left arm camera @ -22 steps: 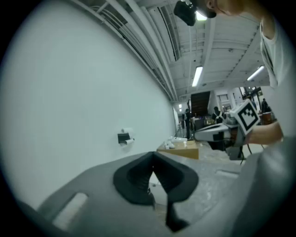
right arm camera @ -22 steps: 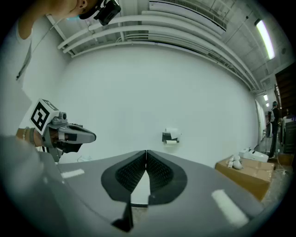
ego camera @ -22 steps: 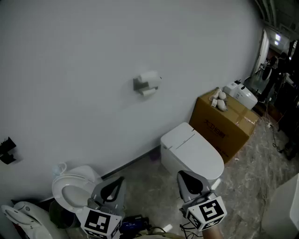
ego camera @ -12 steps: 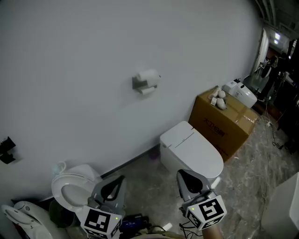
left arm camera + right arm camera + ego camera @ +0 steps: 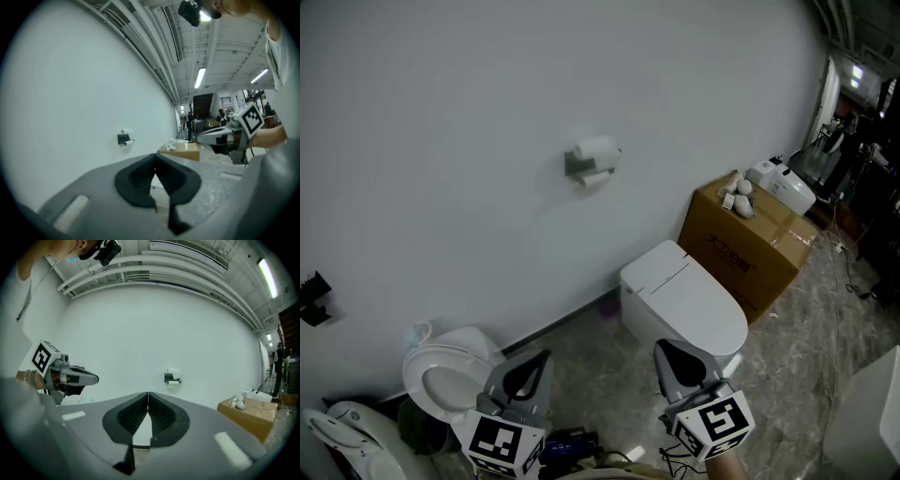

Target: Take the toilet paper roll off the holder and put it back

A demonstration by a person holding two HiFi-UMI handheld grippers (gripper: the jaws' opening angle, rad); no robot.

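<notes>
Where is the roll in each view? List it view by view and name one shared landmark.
Head view: roll above centre, up and left of the cardboard box.
Left gripper view: roll small, left of centre; box lower to its right.
Right gripper view: roll just right of centre; box at lower right.
Shared landmark: the cardboard box, always to the roll's right.

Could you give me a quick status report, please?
Left gripper and right gripper shut, empty, short of the wall. Paper roll on its holder, untouched. Toilet stands below it.
</notes>
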